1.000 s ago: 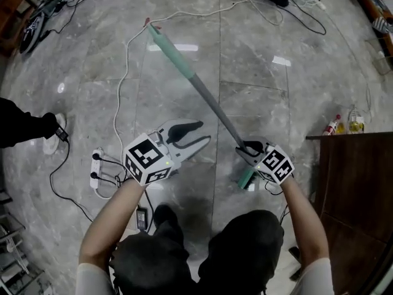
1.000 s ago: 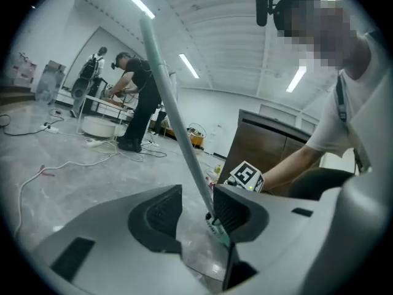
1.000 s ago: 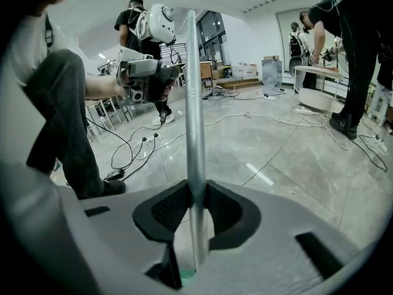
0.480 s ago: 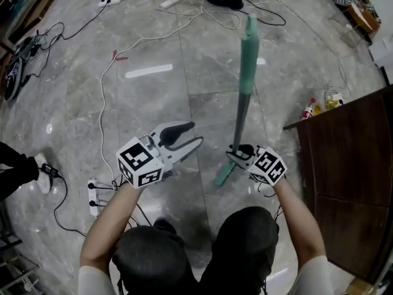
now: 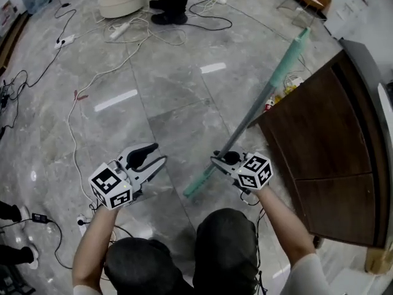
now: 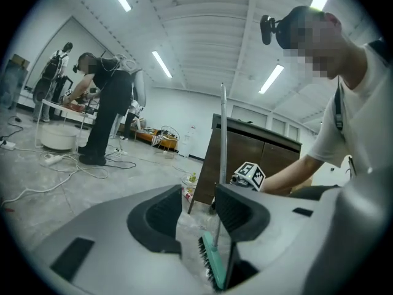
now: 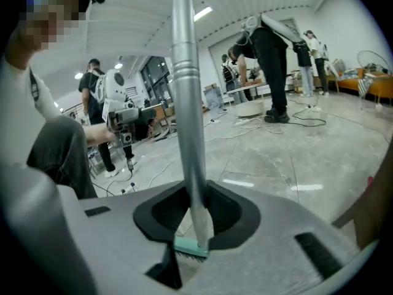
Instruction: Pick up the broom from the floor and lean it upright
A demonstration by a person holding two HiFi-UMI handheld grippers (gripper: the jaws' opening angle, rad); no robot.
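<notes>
the grey marble floor (image 5: 172, 103) fills the head view, and it is bare around the person's feet, which leaves room to swing a long handle. a dark brown cabinet (image 5: 319, 140) stands at 3 o'clock. its tall side is, as a judgement, the surface the broom is meant to rest against.

the broom (image 5: 264, 100) is off the floor and slanted. its teal grip end points to 1 o'clock over the cabinet's near edge, and its teal brush head (image 5: 199, 186) hangs low toward 7 o'clock. the head view does not show whether the grip touches the cabinet.

the right gripper (image 5: 224, 160) holds the grey shaft (image 7: 187, 134) low down, just above the brush. its jaws are closed partway onto the shaft, which runs straight between the pads. gripping near the heavy end probably makes it easy to tip the handle toward the cabinet.

the left gripper (image 5: 156, 153) hangs at 8 o'clock, apart from the broom. its jaws have just been opening and are spread wide with nothing between them. the broom only shows beyond the gap, so this gripper seems free to steady the shaft if needed.

white cables (image 5: 116, 66) trail across the floor from 10 to 12 o'clock. a few small bottles (image 5: 270, 105) sit by the cabinet's corner.
</notes>
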